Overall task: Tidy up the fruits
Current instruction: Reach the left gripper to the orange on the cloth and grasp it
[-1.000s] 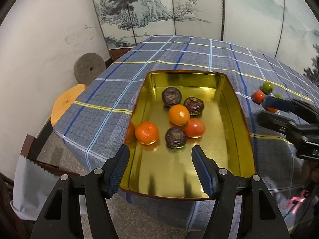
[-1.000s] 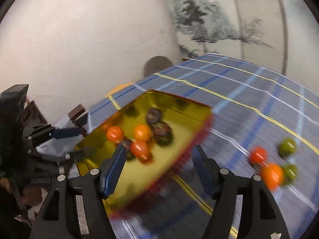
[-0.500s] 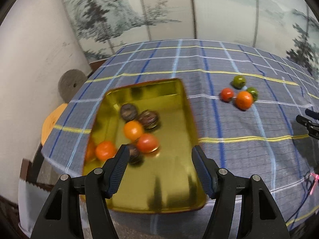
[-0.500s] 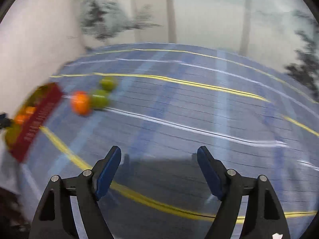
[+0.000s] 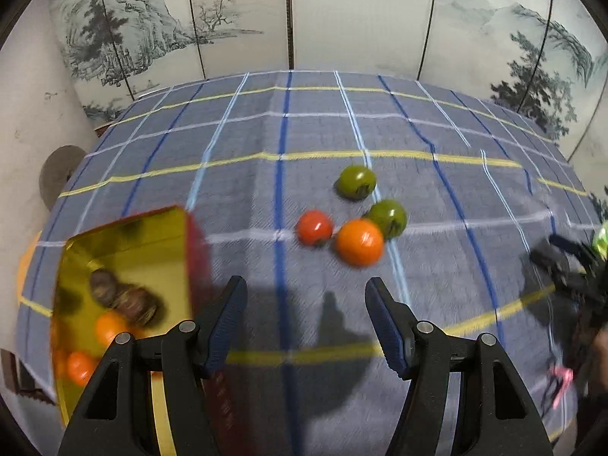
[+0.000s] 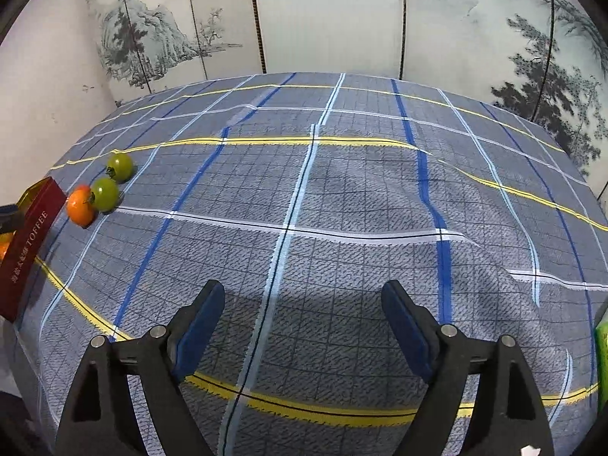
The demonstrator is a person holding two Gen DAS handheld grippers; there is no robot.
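A loose cluster lies on the blue checked tablecloth [image 5: 437, 136]: a red tomato [image 5: 314, 227], an orange fruit [image 5: 359, 242] and two green tomatoes [image 5: 356, 182] [image 5: 387, 217]. My left gripper [image 5: 306, 311] stands open and empty just short of them. At lower left the gold tin [image 5: 125, 243] holds several orange and dark fruits. My right gripper [image 6: 302, 317] is open over bare cloth, its jaws widening, nothing between them. In the right wrist view the orange fruit [image 6: 79, 206] and green tomatoes [image 6: 104, 193] [image 6: 119, 167] sit far left beside the tin's red wall [image 6: 28, 250].
A painted folding screen [image 5: 342, 19] stands behind the table. The other gripper [image 5: 570, 269] shows dark at the right edge of the left wrist view. A round grey disc [image 5: 57, 174] leans by the wall at left. A green object [image 6: 602, 357] sits at the right edge.
Both views swung right, from the tin to the open cloth. The left gripper now faces the loose fruit cluster. The right gripper's jaws have spread wider.
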